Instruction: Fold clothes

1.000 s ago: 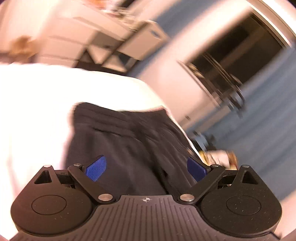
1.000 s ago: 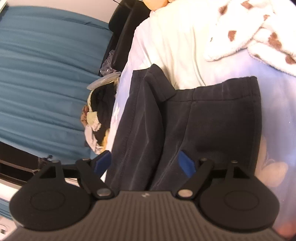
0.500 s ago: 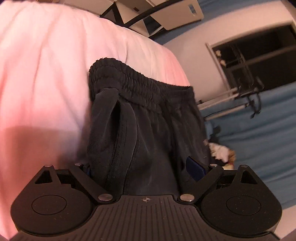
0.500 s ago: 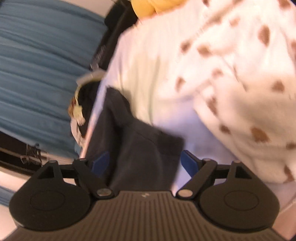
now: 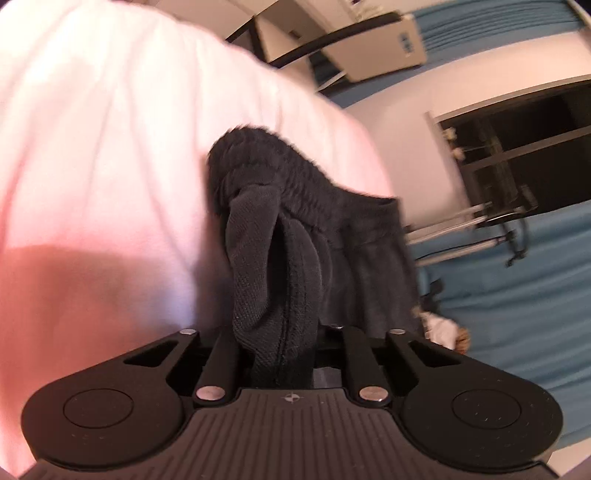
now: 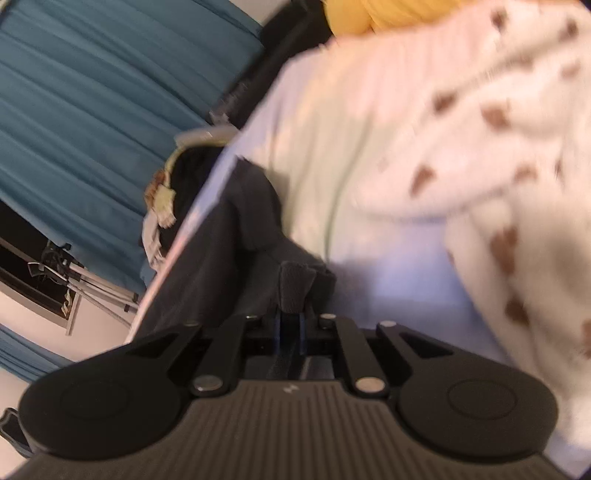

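Note:
Dark grey shorts (image 5: pixel 317 236) with a ribbed elastic waistband lie on a pale bedsheet (image 5: pixel 110 166). My left gripper (image 5: pixel 275 343) is shut on a thick bunch of the shorts' fabric near the waistband end; the pads are buried in the cloth. In the right wrist view the same shorts (image 6: pixel 236 251) lie along the bed's edge. My right gripper (image 6: pixel 290 325) is shut on a small fold of their hem, which sticks up between the blue pads (image 6: pixel 302 326).
A white fleece blanket with brown spots (image 6: pixel 498 140) lies to the right of the shorts, with something yellow (image 6: pixel 369 14) behind it. Teal curtains (image 6: pixel 92 92), a heap of clothes (image 6: pixel 166 206) beside the bed and a dark window (image 5: pixel 517 147) lie beyond the mattress edge.
Both grippers were open over the shorts one second ago. They have moved in and shut, the left on the waistband end, the right on the hem.

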